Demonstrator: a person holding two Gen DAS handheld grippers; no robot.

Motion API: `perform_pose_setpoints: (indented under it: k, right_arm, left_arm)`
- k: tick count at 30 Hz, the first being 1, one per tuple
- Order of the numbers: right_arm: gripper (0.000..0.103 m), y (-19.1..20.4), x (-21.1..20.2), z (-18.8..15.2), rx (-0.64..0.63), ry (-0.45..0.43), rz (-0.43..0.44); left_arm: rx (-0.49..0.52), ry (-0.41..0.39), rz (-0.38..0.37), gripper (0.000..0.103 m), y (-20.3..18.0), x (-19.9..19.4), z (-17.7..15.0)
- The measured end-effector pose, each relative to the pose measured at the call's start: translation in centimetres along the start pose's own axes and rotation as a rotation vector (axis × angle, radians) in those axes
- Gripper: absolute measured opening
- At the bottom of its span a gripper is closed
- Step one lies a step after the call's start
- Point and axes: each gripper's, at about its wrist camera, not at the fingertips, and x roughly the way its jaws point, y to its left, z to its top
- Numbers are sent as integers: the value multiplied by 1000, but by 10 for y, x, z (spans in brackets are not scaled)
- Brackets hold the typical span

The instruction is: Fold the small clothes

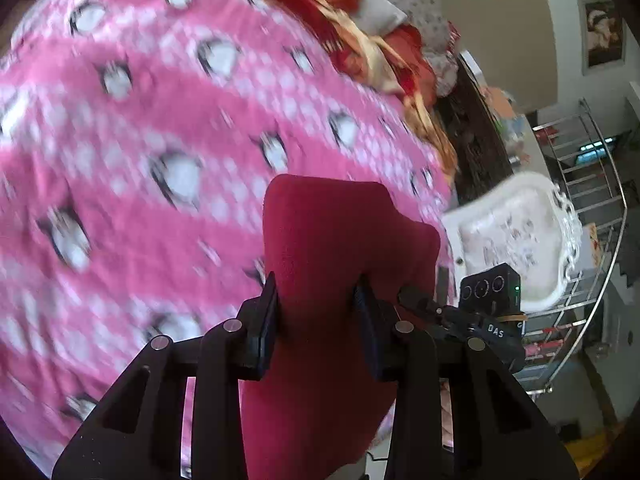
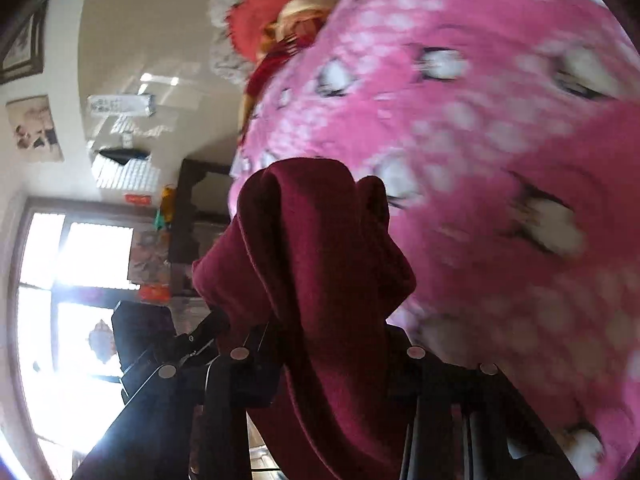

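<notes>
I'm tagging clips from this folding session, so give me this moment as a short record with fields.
garment: dark red cloth, bunched, held up off the bed
left gripper: shut on the dark red cloth
right gripper: shut on the dark red cloth, which drapes over its fingers
surface: pink blanket with white spots
background: red and gold bedding, white ornate tray, metal rack
image quality: motion blur on the pink blanket

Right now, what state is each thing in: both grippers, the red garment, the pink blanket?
Left gripper: shut on the red garment.
Right gripper: shut on the same garment, bunched and draped over its fingers.
Red garment: lifted, crumpled, not yet folded.
Pink blanket: spread out beneath, patterned, blurred.
</notes>
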Motion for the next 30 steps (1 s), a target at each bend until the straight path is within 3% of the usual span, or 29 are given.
perform_pose_setpoints:
  k: [5,8,11,12,13,15,16,19,21,22,25,27,30]
  right_arm:
    - [36,19,55,54,-10,26,38]
    - [36,24,83,87,-18,30,28]
    - [37,12,111,109,-15,53,-19]
    - [39,5,123,113,-8,70,-40]
    - [43,-8,135,116,10,89,-53]
    - [44,-19,136,116,53,87,6]
    - [52,-13,130,113,48,87,10]
    - [67,14,102,89,-54,64,-38]
    - [78,20,78,64,-52,25,23]
    - [78,21,70,51,-48,13,37]
    - [78,25,50,-5,-103,-35,-55]
    - [78,21,48,-34,-96,-44,-69]
    - [78,8,51,-63,-48,-44,-32]
  left_arm:
    - [15,-1,58,34,18,4,70]
    - [23,-6,101,35,33,21,95]
    - [4,11,198,43,64,54,101]
    - [-12,2,191,57,71,57,100]
    - [-39,-18,163,64,80,55,96]
    - [-65,-24,118,63,87,43,91]
    - [-69,-34,105,63,89,33,86]
    - [-59,-112,190,64,93,-9,61]
    - [-55,-134,211,64,99,-28,37]
    - [-55,-131,213,64,101,-31,28]
    - [-55,-85,208,64,109,-37,-16]
    - [-42,-41,228,64,107,-29,-40]
    - [-23,-12,240,64,101,-17,-58]
